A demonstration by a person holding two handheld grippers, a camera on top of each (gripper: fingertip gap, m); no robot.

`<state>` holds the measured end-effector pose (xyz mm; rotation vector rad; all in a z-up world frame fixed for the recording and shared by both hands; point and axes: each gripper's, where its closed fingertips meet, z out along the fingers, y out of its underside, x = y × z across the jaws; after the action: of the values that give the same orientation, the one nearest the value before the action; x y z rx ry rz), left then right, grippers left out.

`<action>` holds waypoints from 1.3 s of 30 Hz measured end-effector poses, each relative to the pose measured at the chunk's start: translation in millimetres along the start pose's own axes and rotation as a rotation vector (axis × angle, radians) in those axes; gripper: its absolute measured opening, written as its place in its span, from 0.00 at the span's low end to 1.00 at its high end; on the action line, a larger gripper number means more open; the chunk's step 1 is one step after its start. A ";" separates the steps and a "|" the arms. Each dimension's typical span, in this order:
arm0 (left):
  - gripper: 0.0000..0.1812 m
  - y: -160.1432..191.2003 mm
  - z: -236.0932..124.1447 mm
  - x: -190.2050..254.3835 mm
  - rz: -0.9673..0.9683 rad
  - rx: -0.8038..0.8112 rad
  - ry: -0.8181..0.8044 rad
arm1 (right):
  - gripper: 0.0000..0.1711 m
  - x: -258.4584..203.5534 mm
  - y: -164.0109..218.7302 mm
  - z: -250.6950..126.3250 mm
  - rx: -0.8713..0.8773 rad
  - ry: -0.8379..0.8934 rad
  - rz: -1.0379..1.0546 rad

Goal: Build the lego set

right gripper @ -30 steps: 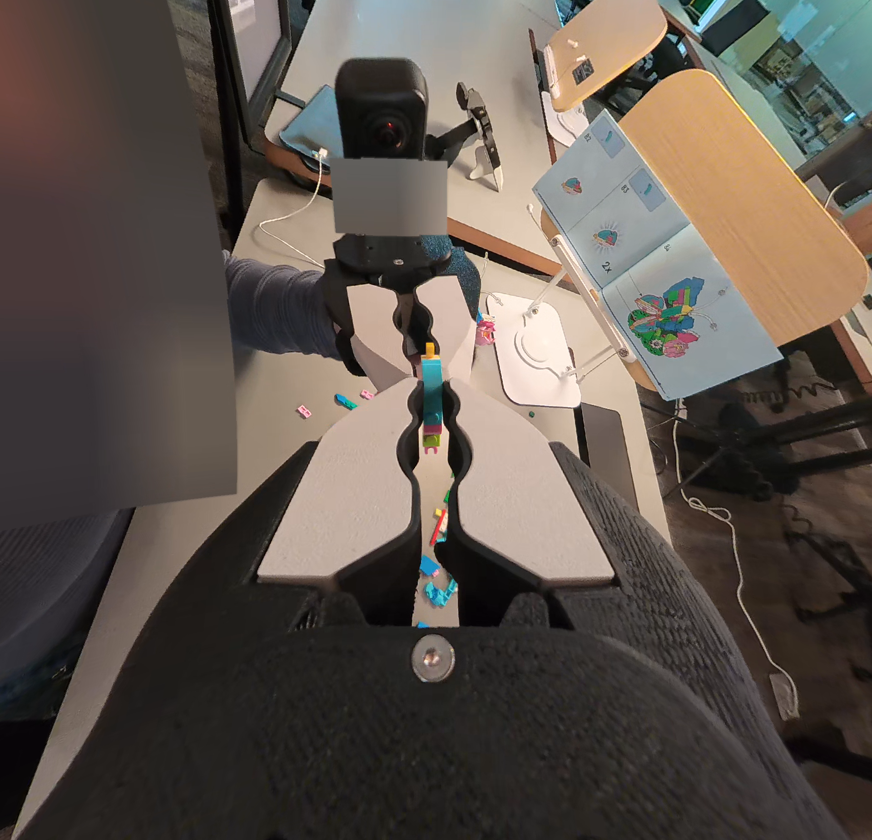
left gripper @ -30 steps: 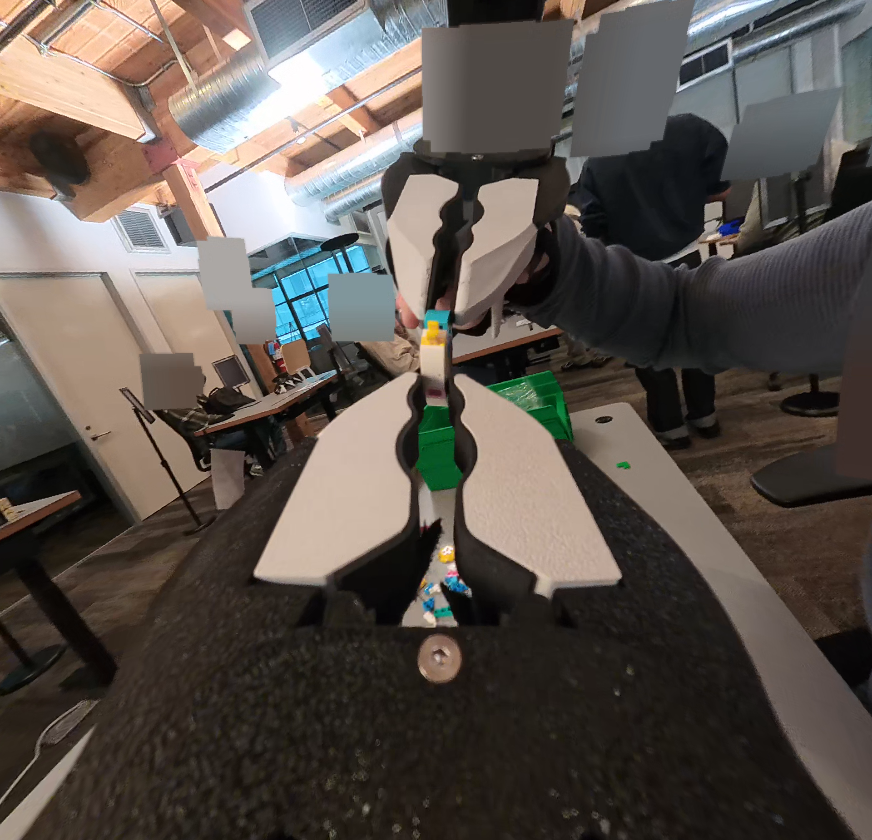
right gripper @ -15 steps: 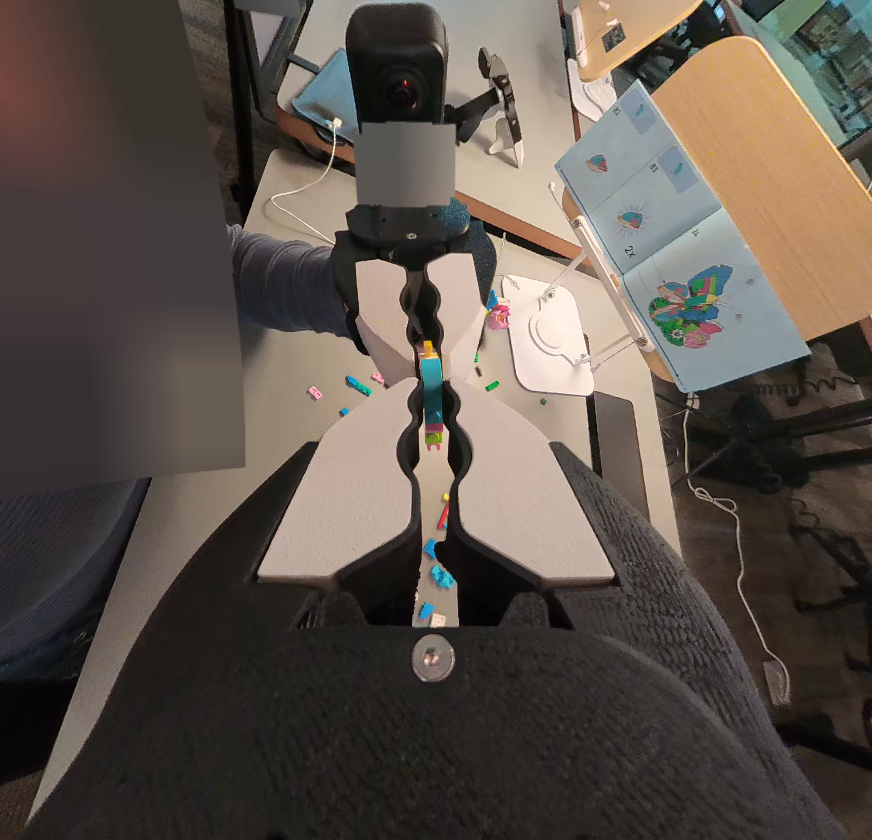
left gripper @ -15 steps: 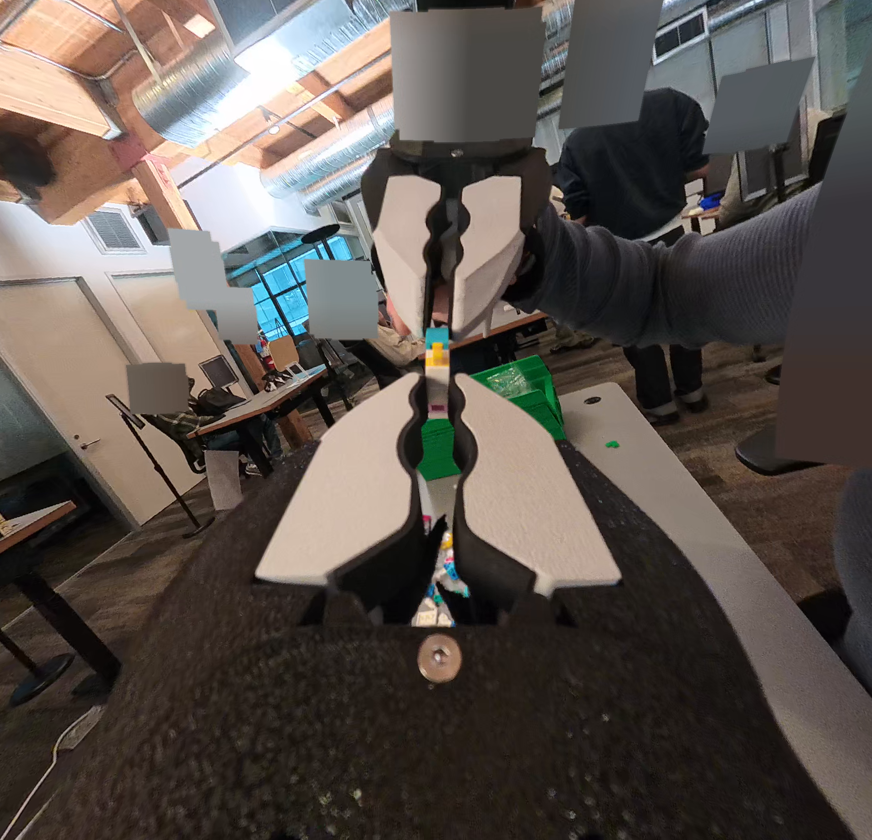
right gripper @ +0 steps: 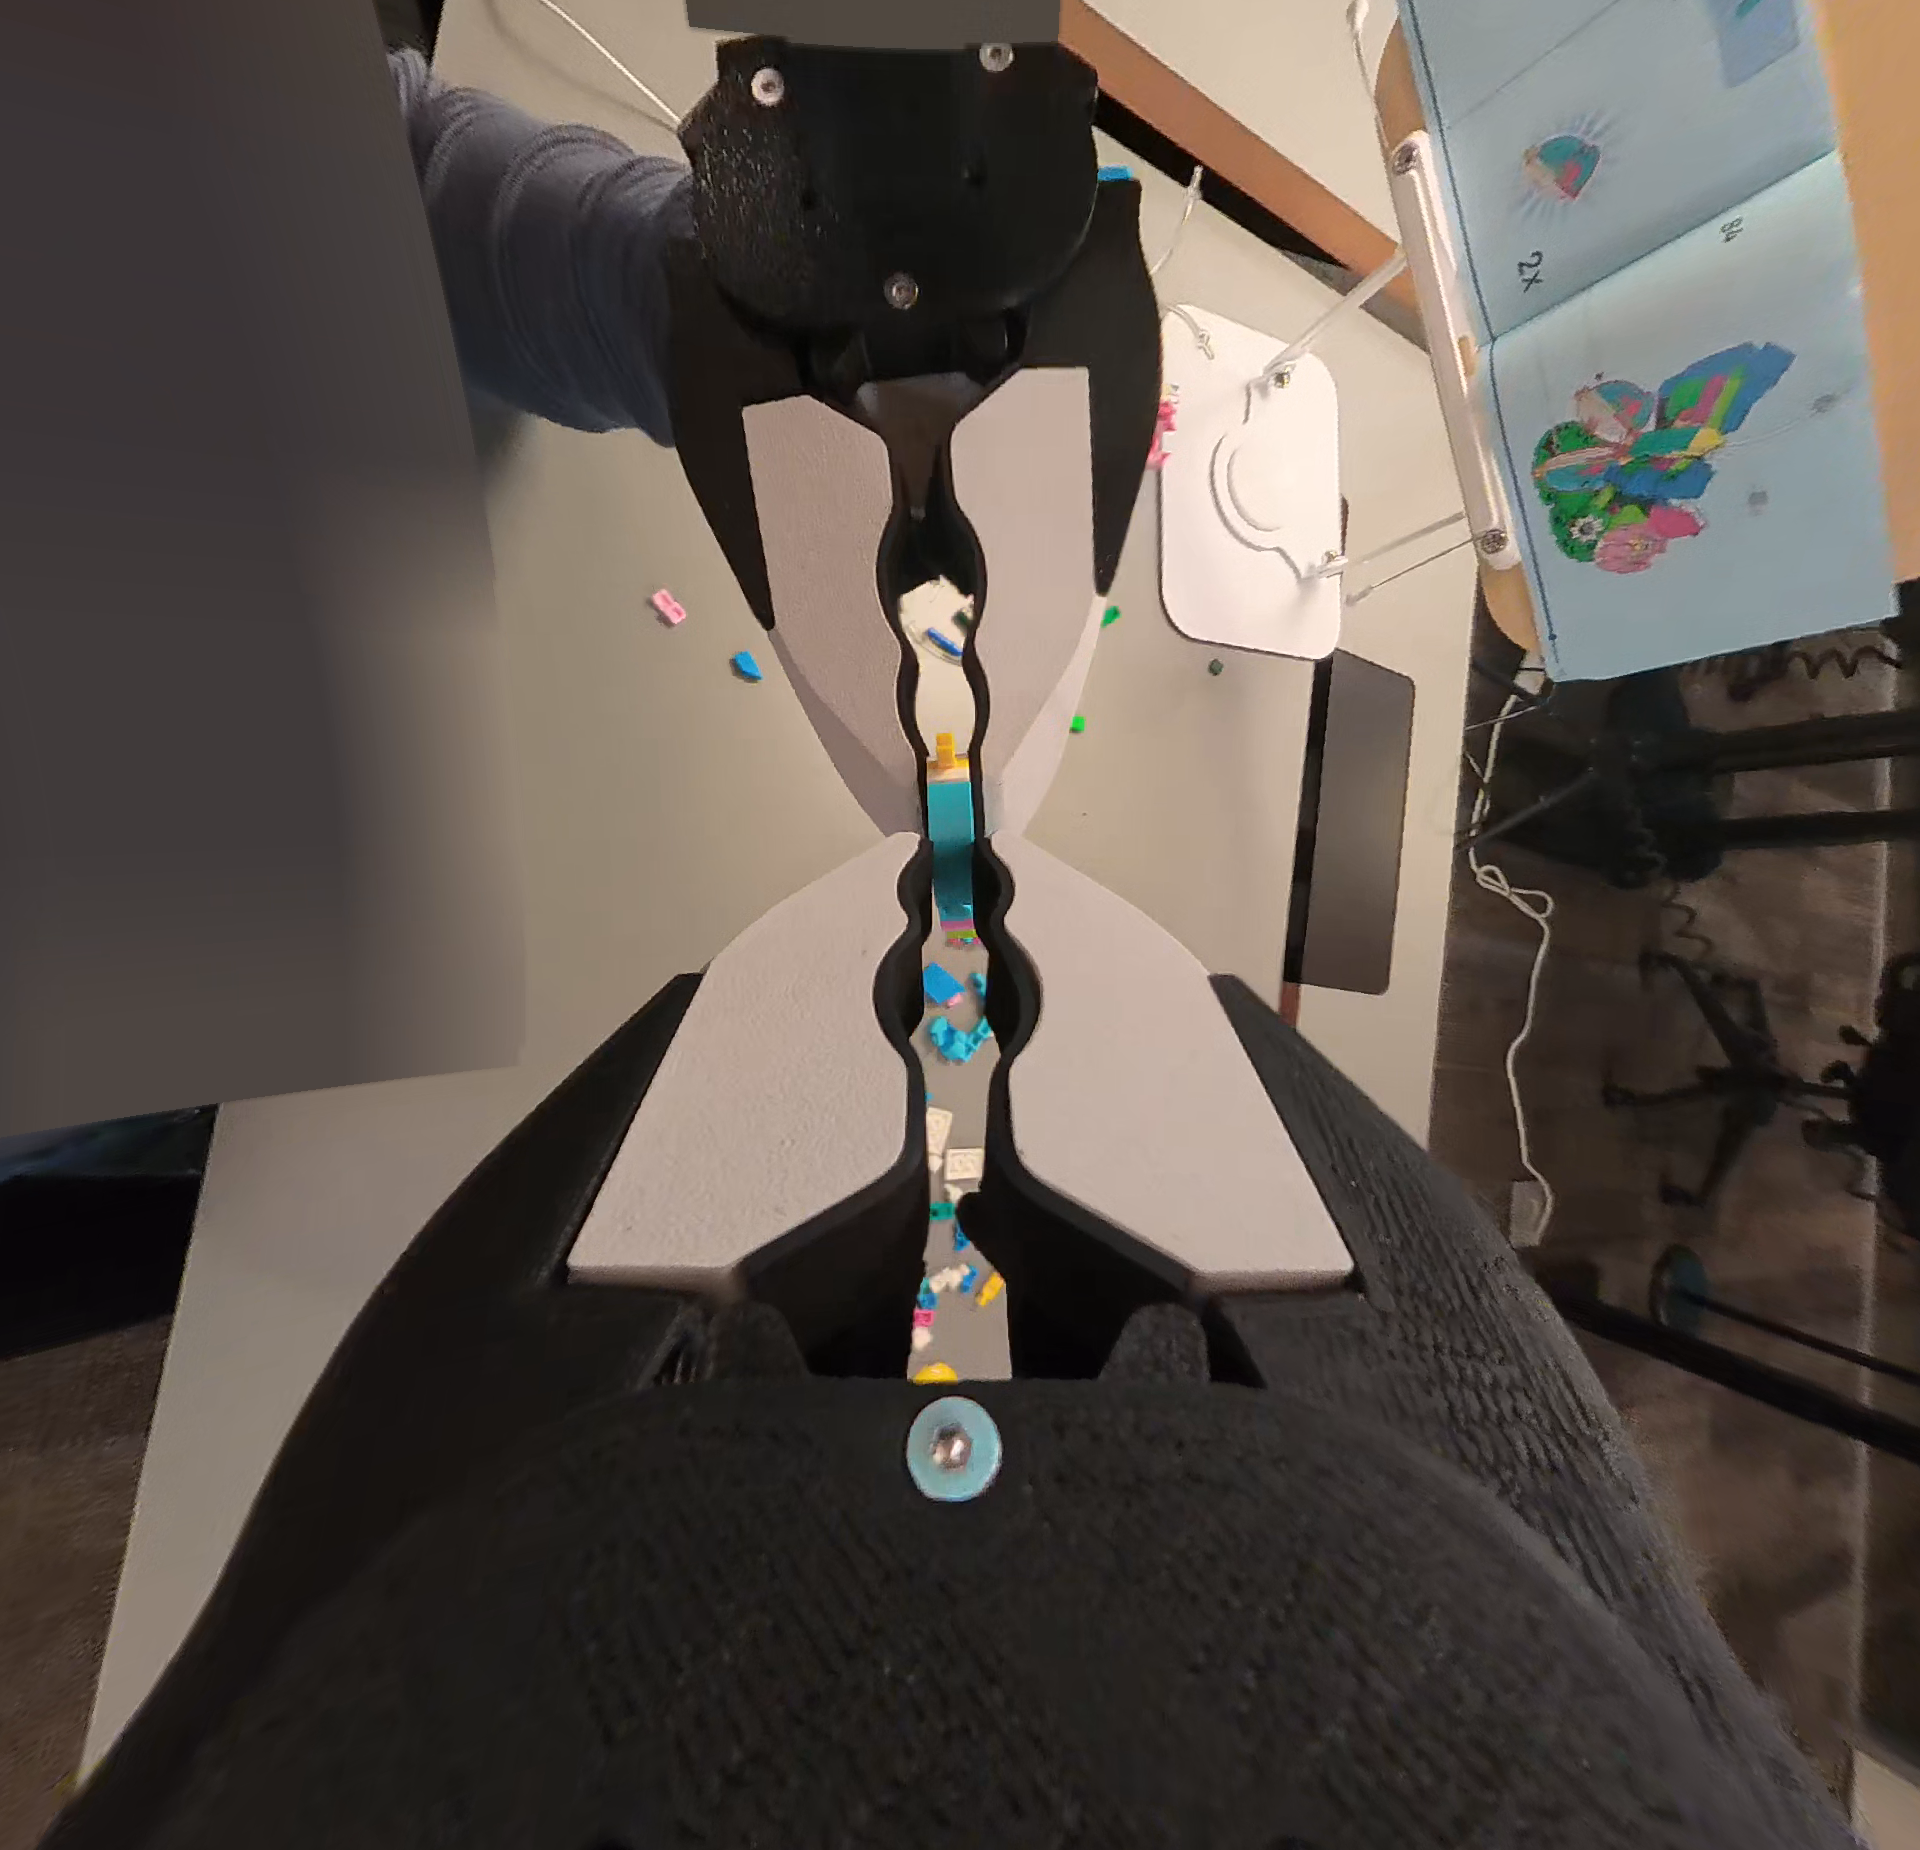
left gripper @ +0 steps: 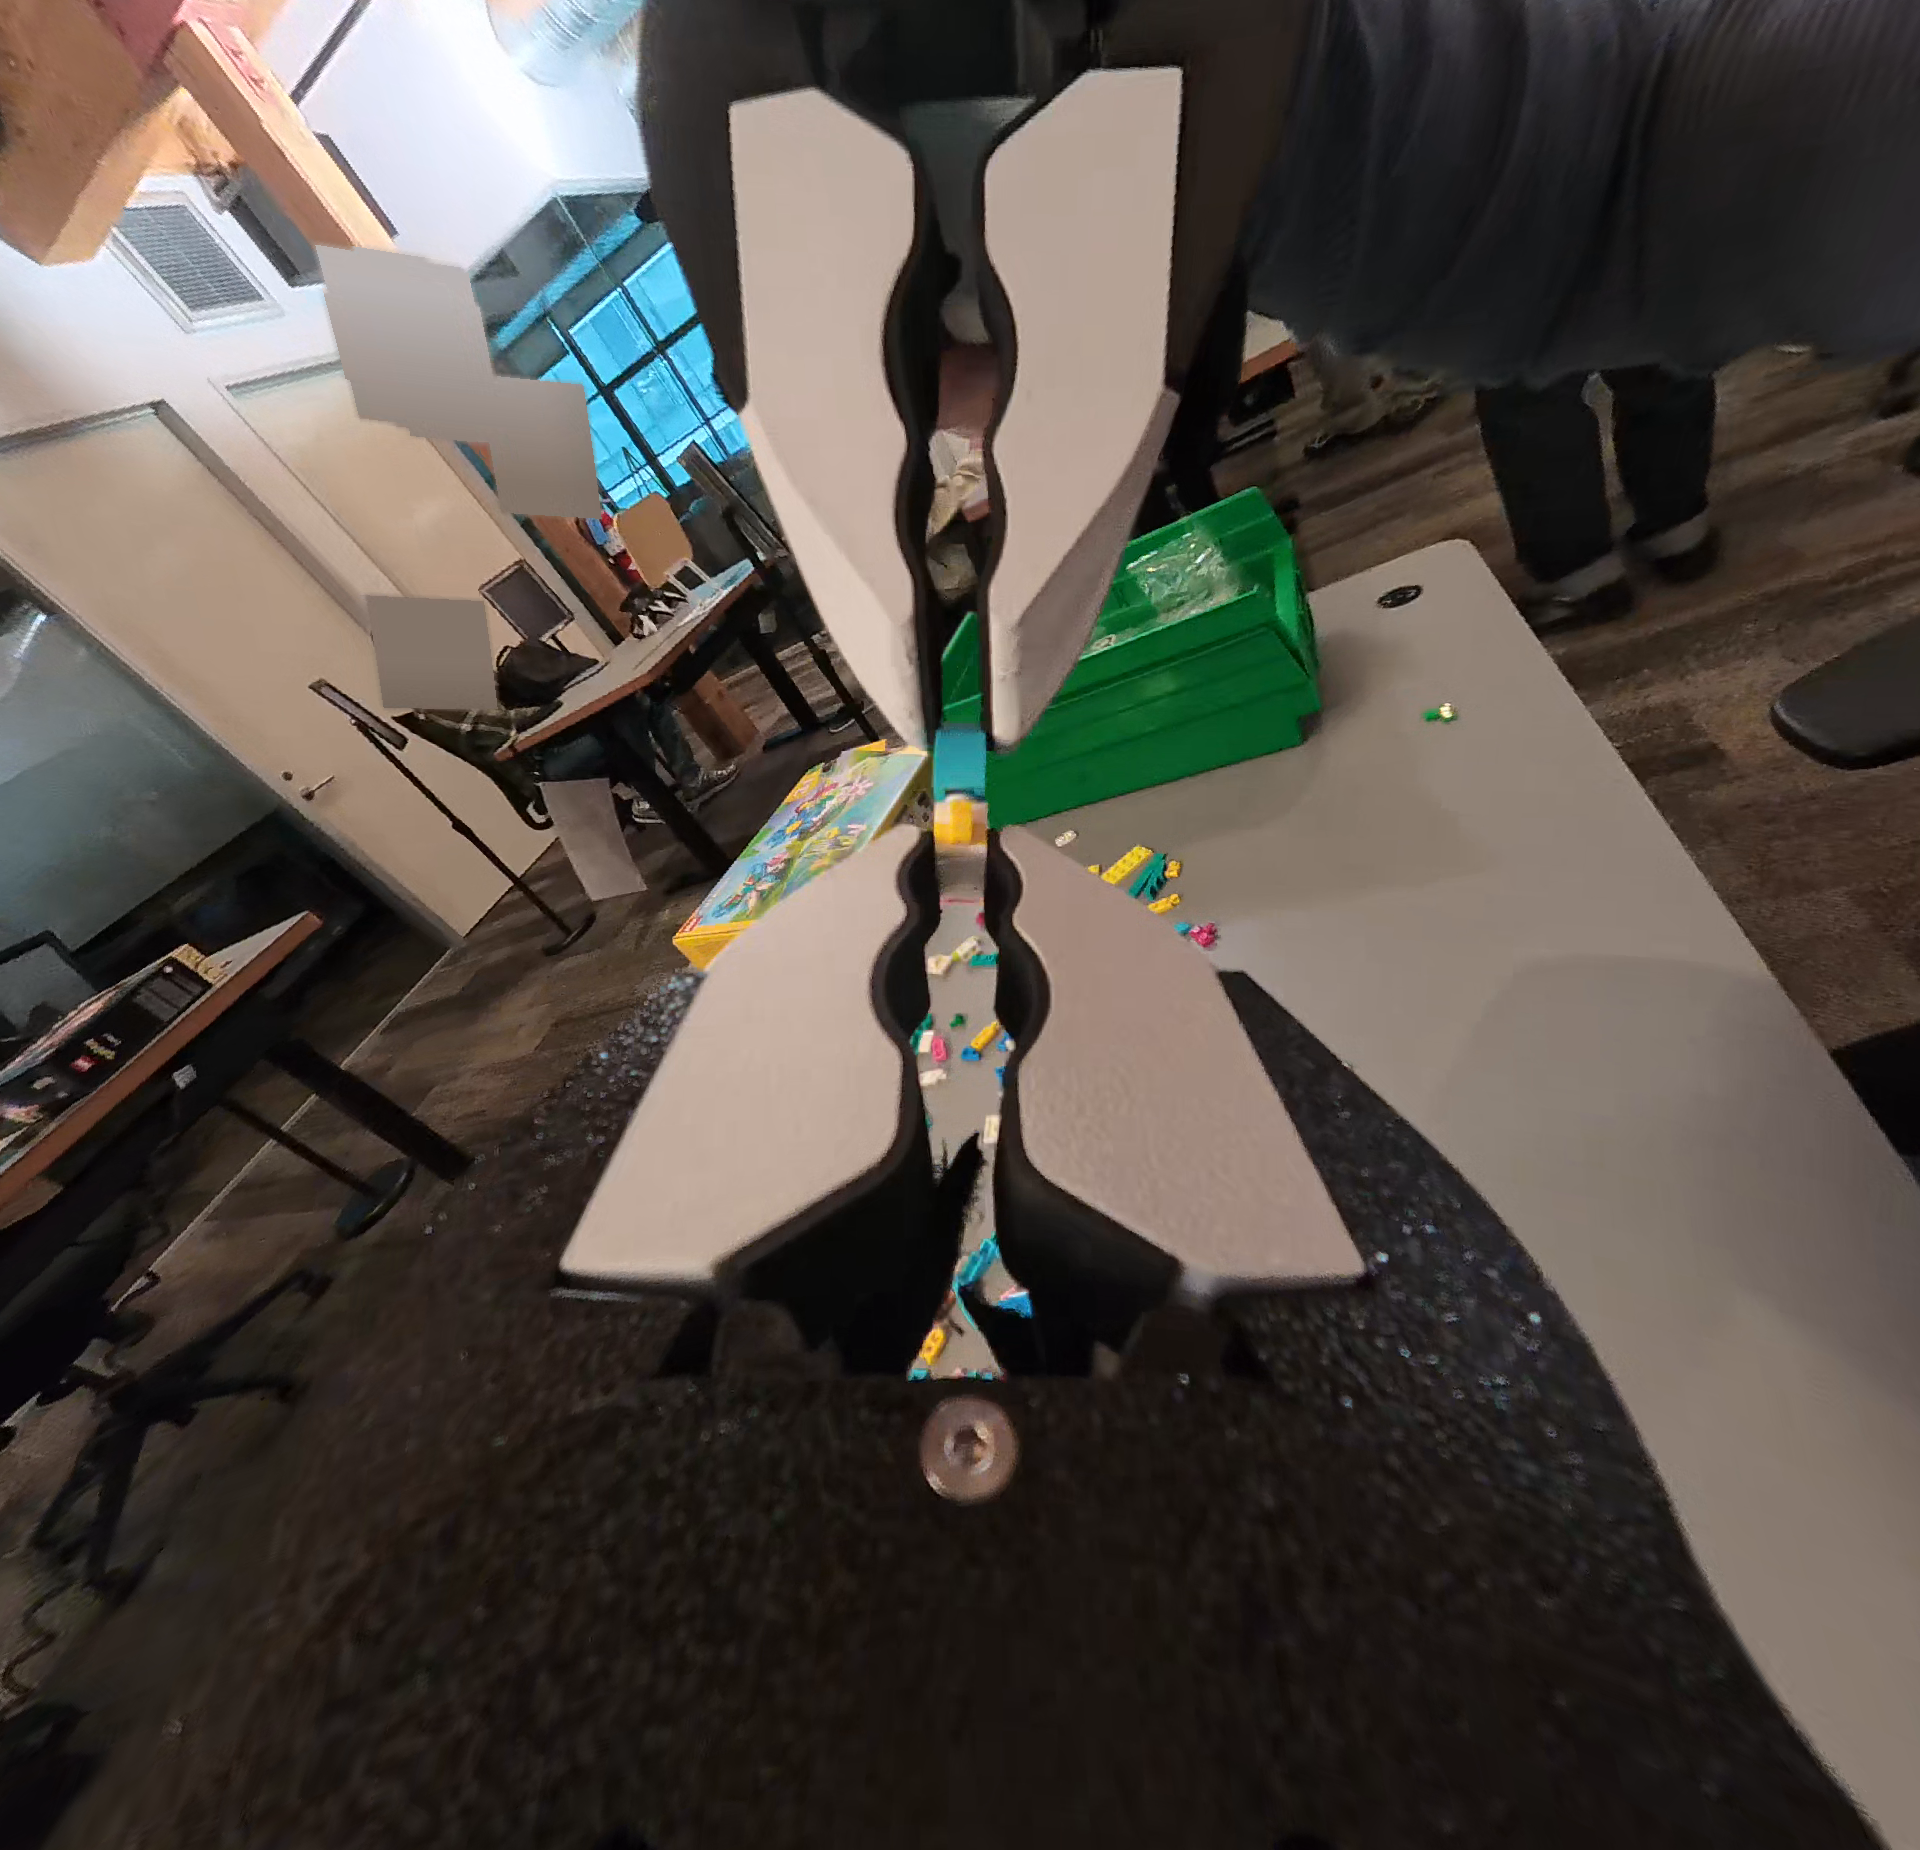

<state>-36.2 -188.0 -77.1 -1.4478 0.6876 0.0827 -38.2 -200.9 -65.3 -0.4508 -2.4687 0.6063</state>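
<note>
A small lego assembly, teal (left gripper: 957, 758) with a yellow piece (left gripper: 957, 821), is held in the air between both grippers, which meet tip to tip. In the left wrist view my left gripper (left gripper: 957, 846) is shut on the yellow end, and the right gripper (left gripper: 957, 730) comes down from above, shut on the teal part. In the right wrist view the teal assembly (right gripper: 950, 832) runs from my right gripper (right gripper: 952, 850) into the left gripper (right gripper: 950, 777); a pink and green end (right gripper: 960, 932) shows between my fingers.
Loose lego pieces (left gripper: 1141, 873) lie on the grey table (left gripper: 1455, 969) below, also seen in the right wrist view (right gripper: 954, 1033). Green bins (left gripper: 1153, 678) and a lego box (left gripper: 810, 855) stand at the far end. An instruction booklet (right gripper: 1662, 346) on a white stand (right gripper: 1247, 512) is at the right.
The two grippers have closed the gap and now meet tip to tip on the assembly. Both views have tilted down toward the table.
</note>
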 end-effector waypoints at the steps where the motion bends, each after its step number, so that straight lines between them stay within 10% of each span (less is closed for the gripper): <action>1: 0.04 1.8 1.2 0.8 0.010 -0.013 0.000 | 0.03 -0.9 2.0 1.3 -0.011 -0.006 0.000; 13: 0.04 17.0 14.1 7.7 -0.029 -0.076 0.043 | 0.03 -5.1 8.7 13.1 -0.058 -0.057 0.013; 19: 0.04 1.1 0.6 -22.2 -0.355 0.148 0.024 | 0.18 17.3 -14.0 -8.0 0.149 0.207 -0.107; 25: 0.05 -6.9 -7.1 -22.4 -0.584 0.269 0.181 | 0.31 26.9 -6.2 2.4 -0.049 0.543 -0.503; 39: 0.04 -10.4 -5.2 -12.7 -0.706 0.287 0.292 | 0.19 27.0 -6.4 18.0 -0.110 0.586 -0.664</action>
<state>-43.7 -190.0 -61.8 -1.3593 0.3657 -0.7566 -71.2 -200.4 -63.8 0.1528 -1.9139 0.0425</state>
